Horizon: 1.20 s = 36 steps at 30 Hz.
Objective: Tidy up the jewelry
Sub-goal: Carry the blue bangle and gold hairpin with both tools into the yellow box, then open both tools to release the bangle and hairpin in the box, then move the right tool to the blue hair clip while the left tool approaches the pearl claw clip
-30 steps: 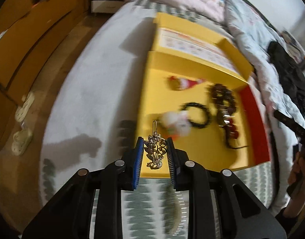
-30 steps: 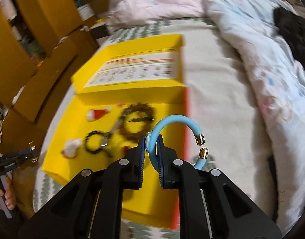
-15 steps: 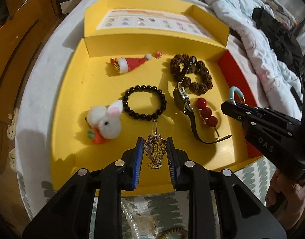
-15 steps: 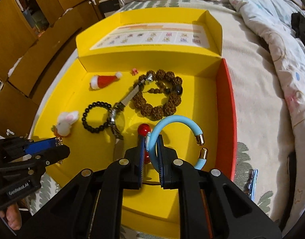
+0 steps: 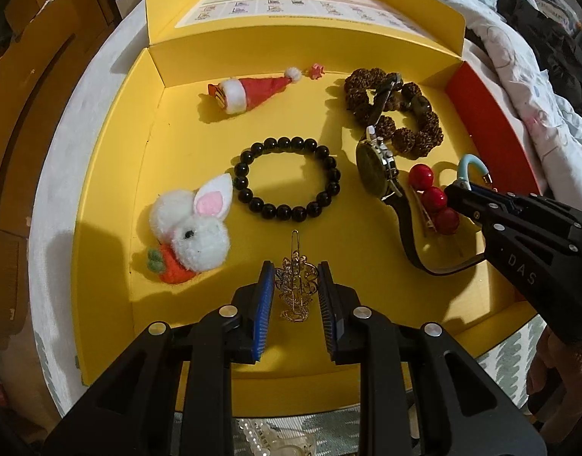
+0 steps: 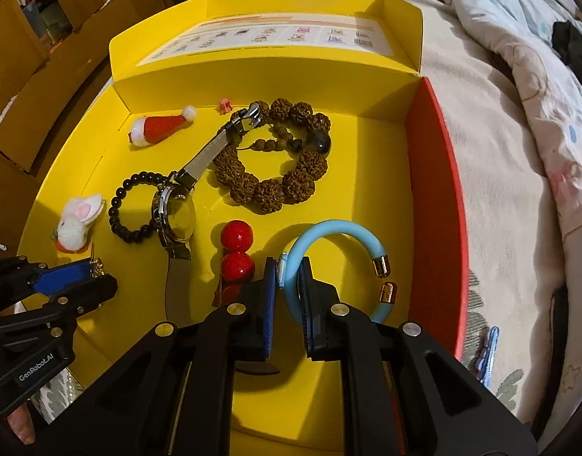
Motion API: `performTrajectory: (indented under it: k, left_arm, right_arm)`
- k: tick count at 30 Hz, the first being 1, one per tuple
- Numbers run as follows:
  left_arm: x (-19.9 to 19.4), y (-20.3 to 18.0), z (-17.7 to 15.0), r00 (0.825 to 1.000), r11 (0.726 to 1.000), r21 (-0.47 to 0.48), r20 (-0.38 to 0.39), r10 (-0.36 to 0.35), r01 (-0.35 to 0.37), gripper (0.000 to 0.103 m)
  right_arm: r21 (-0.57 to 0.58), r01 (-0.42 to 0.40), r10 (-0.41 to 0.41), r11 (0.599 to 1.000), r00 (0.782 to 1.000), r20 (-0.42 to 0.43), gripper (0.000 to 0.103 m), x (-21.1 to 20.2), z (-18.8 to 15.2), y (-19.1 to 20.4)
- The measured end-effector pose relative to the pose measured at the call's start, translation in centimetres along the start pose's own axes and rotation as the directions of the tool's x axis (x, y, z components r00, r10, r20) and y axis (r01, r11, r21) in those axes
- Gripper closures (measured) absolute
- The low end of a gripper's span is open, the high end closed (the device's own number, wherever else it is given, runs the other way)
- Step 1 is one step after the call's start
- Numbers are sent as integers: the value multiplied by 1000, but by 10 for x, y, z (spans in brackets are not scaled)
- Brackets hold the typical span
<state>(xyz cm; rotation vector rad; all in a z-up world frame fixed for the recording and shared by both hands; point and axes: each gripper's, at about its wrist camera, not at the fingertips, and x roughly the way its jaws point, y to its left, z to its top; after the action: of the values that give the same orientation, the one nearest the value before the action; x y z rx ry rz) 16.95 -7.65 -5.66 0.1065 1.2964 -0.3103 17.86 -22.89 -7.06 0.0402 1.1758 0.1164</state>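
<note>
My left gripper (image 5: 294, 277) is shut on a gold filigree hair clip (image 5: 295, 285), held low over the near left of the yellow box (image 5: 112, 159). My right gripper (image 6: 289, 277) is shut on a light blue open bangle (image 6: 340, 231) with gold end caps, low over the box's near right. It also shows in the left wrist view (image 5: 458, 193). In the box lie a black bead bracelet (image 5: 287, 178), a watch (image 5: 378, 167), a brown seed bracelet (image 5: 397, 114), a red ball clip (image 5: 431, 197), a Santa hat clip (image 5: 252, 91) and a white rabbit clip (image 5: 192, 228).
The box sits on a patterned bed cover, with its lid (image 6: 268, 34) standing open at the back and a red side wall (image 6: 435, 190) on the right. A quilt (image 6: 519, 76) lies right of it. A blue clip (image 6: 488, 349) lies on the bed by the box's near right corner. Wooden cabinets (image 5: 32, 76) stand at left.
Both grippers have moved forward and down over the box, each still holding its piece. The box contents now loom larger and closer.
</note>
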Motion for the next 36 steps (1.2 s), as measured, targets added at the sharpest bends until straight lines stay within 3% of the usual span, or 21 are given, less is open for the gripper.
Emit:
performTrajectory:
  k: [15,20,30,36]
  left_arm:
    - [-2,11,2,1000,999,-33,14,-13,14,78]
    - [-17,13,3,998,999,-35,57,-18,21,54]
    - [-48,12,-11,993,999,-8,110,-41,42,54]
    - [-80,24,-39,988,998,19,144,-55,53,54]
  right_arm:
    - [5,14,-14,1000,999,50,81,-16,5,-4]
    - [24,15,-17,1000,997,71,80,-27,5,-9]
    - [55,-2,-6,998,990,143,80,-75,-1,-23]
    - [97,16,-32,995,985,169,80,-105,-19,-44]
